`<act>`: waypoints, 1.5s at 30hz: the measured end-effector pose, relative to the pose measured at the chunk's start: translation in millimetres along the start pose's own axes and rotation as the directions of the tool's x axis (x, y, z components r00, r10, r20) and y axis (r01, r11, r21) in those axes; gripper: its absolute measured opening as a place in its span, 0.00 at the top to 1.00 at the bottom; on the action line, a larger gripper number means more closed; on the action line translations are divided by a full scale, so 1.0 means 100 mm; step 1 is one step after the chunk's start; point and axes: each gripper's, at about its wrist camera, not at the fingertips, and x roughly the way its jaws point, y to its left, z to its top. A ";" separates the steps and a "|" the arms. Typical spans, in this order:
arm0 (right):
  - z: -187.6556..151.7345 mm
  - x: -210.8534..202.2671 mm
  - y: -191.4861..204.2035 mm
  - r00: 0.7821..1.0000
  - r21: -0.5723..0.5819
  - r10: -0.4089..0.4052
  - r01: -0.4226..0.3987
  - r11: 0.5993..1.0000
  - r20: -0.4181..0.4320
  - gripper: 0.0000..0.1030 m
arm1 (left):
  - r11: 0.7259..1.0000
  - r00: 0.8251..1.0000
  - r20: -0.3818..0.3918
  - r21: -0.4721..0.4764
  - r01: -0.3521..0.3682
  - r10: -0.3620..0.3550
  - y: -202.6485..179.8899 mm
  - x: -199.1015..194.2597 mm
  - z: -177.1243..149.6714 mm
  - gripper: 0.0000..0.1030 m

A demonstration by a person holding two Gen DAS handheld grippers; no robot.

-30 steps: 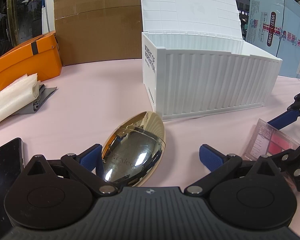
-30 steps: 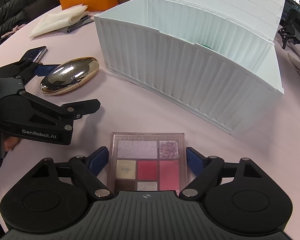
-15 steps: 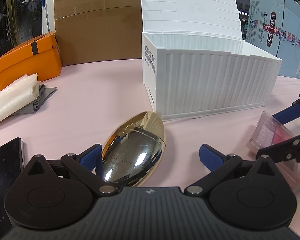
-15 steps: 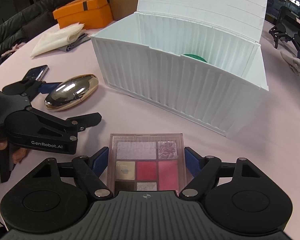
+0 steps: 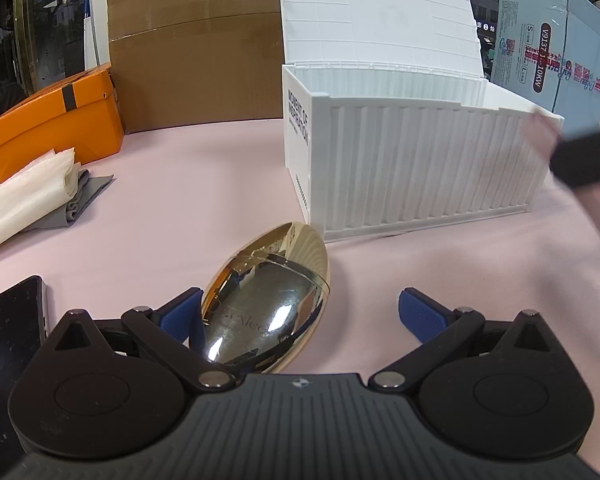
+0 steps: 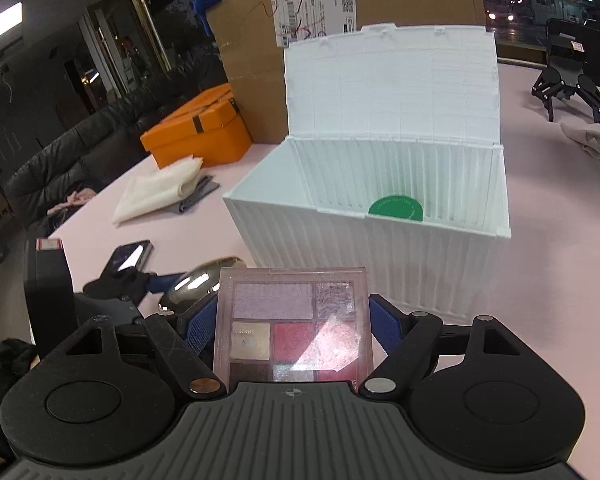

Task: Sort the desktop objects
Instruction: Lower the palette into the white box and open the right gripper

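My right gripper (image 6: 292, 322) is shut on a clear makeup palette (image 6: 292, 324) with pink and beige pans, held in the air in front of the open white ribbed box (image 6: 364, 240). A green round lid (image 6: 396, 210) lies inside the box. My left gripper (image 5: 300, 312) is open around a shiny gold egg-shaped case (image 5: 266, 300) lying on the pink table; its left pad (image 5: 180, 314) is at the case's side, the right pad stands apart. The box (image 5: 412, 168) stands just beyond the case. The right gripper shows blurred at the right edge of the left wrist view (image 5: 584, 160).
An orange box (image 5: 52, 120), folded cloths (image 5: 28, 196) and a black phone (image 5: 12, 320) lie at the left. A large cardboard carton (image 5: 196, 48) stands behind the white box, a light blue carton (image 5: 556, 44) at the right. Another black gripper stand (image 6: 568, 76) sits far right.
My right gripper has lifted the palette off the table and raised it toward the open box. My left gripper and the gold case have not moved.
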 end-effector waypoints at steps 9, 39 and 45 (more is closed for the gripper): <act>0.45 -0.15 -0.09 0.986 0.078 0.003 -0.016 0.997 0.168 0.25 | 1.000 1.000 0.001 0.000 0.000 0.000 0.00 0.01 0.00 0.00; 0.77 0.91 -0.45 0.947 0.092 -0.321 0.321 0.943 -0.015 0.25 | 1.000 1.000 0.000 -0.002 0.001 -0.001 0.00 0.01 -0.01 0.00; 0.77 0.97 -0.40 0.936 0.054 -0.350 0.352 0.935 -0.038 0.25 | 1.000 1.000 0.003 -0.003 0.001 -0.001 0.00 0.00 -0.01 0.00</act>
